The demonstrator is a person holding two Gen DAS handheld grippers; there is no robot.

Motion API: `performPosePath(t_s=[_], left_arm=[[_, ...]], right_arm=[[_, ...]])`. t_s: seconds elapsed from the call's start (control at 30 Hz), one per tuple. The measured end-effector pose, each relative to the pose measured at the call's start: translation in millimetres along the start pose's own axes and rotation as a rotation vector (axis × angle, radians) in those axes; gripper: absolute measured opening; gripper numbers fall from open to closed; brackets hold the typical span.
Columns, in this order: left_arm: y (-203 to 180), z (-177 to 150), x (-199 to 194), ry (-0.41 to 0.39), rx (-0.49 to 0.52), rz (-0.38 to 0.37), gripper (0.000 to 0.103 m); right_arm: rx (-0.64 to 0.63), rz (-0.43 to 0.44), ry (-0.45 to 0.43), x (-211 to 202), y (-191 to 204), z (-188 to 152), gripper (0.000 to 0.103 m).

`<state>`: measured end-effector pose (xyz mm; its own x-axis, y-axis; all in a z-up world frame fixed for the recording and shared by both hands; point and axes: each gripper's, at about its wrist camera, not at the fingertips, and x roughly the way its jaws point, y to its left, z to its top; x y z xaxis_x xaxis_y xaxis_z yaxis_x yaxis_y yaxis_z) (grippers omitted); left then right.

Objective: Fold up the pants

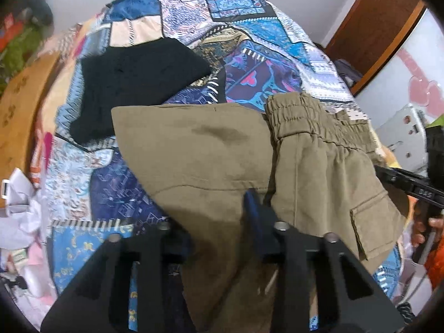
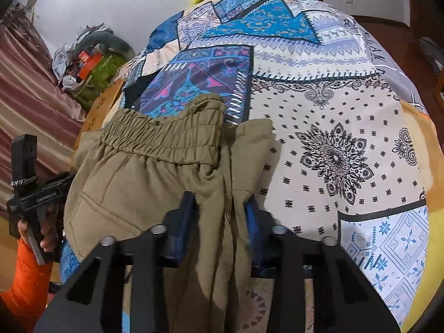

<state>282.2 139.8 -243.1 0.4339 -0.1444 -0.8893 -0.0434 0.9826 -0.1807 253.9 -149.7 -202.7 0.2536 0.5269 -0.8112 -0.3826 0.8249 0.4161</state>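
A bed covered by a patchwork quilt (image 1: 249, 27) in blues, creams and purples fills both views, and on its near side lie the olive pants (image 1: 199, 144), the gathered elastic waistband (image 2: 166, 136) bunched up toward the middle of the quilt and a flap pocket (image 1: 366, 230) facing up near the edge. The left gripper (image 1: 222, 222) is clamped on a fold of the pants fabric, which hides one finger; the right gripper (image 2: 219, 211) has its blue pads closed on a bunched pleat of the pants just below the waistband. Only the left wrist view shows a black garment (image 1: 138, 83) lying flat on the quilt beyond the pants, touching their far edge, and the right hand's fingers on its handle. Only the right wrist view shows the cream mandala panel (image 2: 335, 161) of the quilt, an orange sleeve (image 2: 30, 272) on the left arm, and a heap of clutter (image 2: 91, 63) by the wall; no container's contents can be made out.
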Motion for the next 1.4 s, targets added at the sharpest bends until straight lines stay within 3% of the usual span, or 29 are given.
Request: performPosePath(t_s=[0.1, 0.2, 0.37, 0.43, 0.87, 1.07, 1.4], left_arm=[[-2.8, 3.6, -1.8, -0.005, 0.005, 0.055, 0.016], [-1.6, 6.0, -6.2, -0.019, -0.002, 0.070, 0.013], [2.5, 14.2, -36.2, -0.097, 0.003, 0.055, 0.005], [5.0, 18.4, -46.1, -0.121, 0.002, 0.039, 0.004], [41.3, 60.0, -92.1, -0.262, -0.007, 0.122, 0.003], [78.5, 86.1, -97.9, -0.285, -0.047, 0.147, 0.003], [148.6, 138.1, -74.5, -0.295, -0.112, 0.219, 0.003]], right_arm=[[-0.037, -0.019, -0.021, -3.7, 10.1, 4.7, 0.013], [-0.091, -0.065, -0.058, -8.2, 23.0, 8.9, 0.011], [-0.110, -0.053, -0.112, -22.6, 37.2, 24.7, 0.010], [-0.121, -0.052, -0.130, -26.9, 43.8, 32.0, 0.010], [-0.260, -0.056, -0.235, -34.1, 104.5, 90.1, 0.010], [-0.299, -0.048, -0.251, -7.8, 128.1, 129.1, 0.010], [-0.326, -0.015, -0.228, 59.9, 155.5, 183.6, 0.010]])
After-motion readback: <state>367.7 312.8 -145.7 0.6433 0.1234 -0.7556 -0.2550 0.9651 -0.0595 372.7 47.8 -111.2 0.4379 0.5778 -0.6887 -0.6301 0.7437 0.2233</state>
